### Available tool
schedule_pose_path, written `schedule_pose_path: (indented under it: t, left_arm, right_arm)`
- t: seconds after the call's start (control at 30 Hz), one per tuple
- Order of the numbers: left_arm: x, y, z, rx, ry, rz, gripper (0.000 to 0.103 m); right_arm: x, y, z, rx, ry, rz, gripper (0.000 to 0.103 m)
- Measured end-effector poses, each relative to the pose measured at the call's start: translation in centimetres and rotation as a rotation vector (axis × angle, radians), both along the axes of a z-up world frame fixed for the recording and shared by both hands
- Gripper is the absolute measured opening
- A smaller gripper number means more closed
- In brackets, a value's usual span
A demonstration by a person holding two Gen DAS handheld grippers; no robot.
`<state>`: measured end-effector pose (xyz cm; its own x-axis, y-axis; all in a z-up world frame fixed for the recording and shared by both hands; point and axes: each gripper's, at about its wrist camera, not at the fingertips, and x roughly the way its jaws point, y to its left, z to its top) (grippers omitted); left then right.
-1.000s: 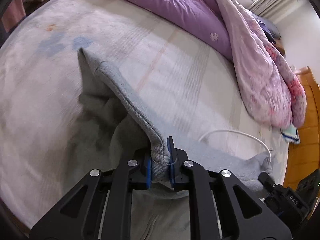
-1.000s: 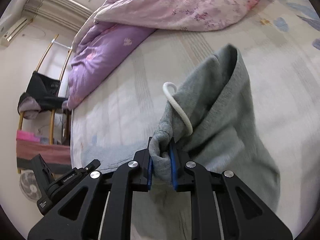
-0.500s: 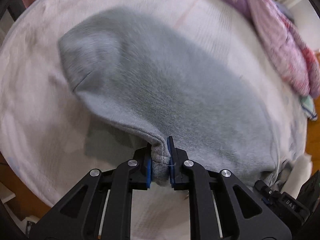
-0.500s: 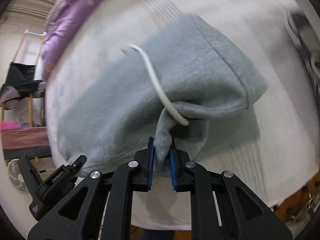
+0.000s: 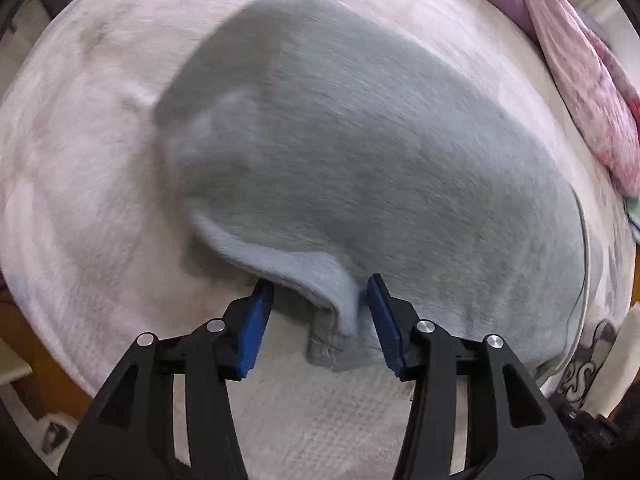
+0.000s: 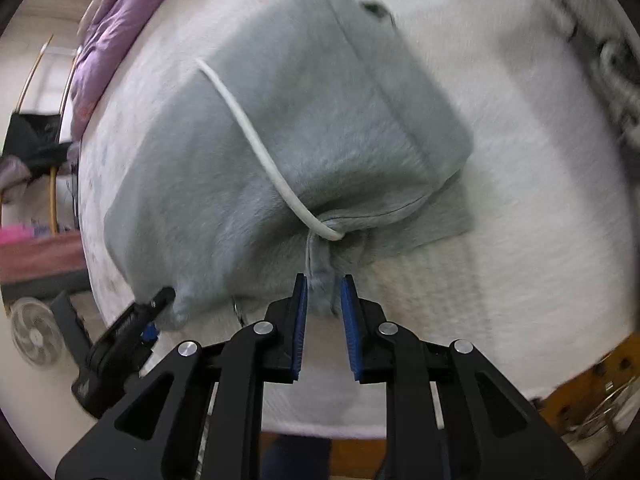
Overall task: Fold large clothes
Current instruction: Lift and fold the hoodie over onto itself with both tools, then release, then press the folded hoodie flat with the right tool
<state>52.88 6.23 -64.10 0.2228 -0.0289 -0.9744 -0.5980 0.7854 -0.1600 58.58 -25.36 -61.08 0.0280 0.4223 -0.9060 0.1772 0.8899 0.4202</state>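
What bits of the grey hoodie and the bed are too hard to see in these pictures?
- Grey hoodie: left wrist view is motion-blurred, so seams and sleeves are lost.
- Its underside: hidden in both views by its own folded top layer.
- Bed sheet under it: covered.
- White drawstring: its near end vanishes into a fold.
- Purple duvet: cut off by the right wrist picture's edge.

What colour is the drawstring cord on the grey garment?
White. The drawstring runs across the grey garment, clearest in the right wrist view.
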Motion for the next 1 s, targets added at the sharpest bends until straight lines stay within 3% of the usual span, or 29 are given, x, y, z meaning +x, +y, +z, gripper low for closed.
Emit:
schedule_pose_path:
  t: [0.13,0.23,0.3,0.4,0.47,0.57,0.73,0.93,1.0]
  left_arm:
    - [-1.9,0.9,0.5,0.008,-0.016,0.117,0.057]
    - [-3.0,1.4,0.8,0.018,-0.032,0.197,0.064]
    - [-3.5,2.1,1.0,0.018,-0.038,0.224,0.067]
    - [-4.6,4.9,1.1,-0.009,-0.049,0.256,0.068]
    - [-5.4,7.2,1.5,-0.026,-0.058,0.275,0.068]
    - [-6.5,9.5,1.8,-0.027,-0.078,0.292,0.070]
    - [-6.6,11.5,0.7,-0.074,-0.083,0.314,0.072]
    - [-6.3,13.2,-1.3,-0.117,-0.052,0.337,0.072]
    - [-6.1,13.6,-1.7,-0.125,-0.055,0.314,0.072]
  right_arm:
    - [1.8,-0.9,2.5,-0.049,-0.133,0.070,0.018]
    - [3.8,-0.2,0.7,-0.083,-0.173,0.126,0.018]
    - [4.5,0.1,-2.5,-0.137,-0.129,0.163,0.018]
    - [4.3,-0.9,-6.9,-0.134,-0.001,0.132,0.015]
    - [3.9,-1.0,-6.4,-0.137,-0.010,0.123,0.015]
    - [3.2,-0.4,-3.4,-0.156,-0.064,0.101,0.017]
    - [3.2,4.3,2.1,-0.099,-0.218,0.123,0.017]
    - [6.1,13.3,1.8,-0.020,-0.310,0.192,0.015]
    - [7.6,15.8,1.0,-0.044,-0.329,0.213,0.013]
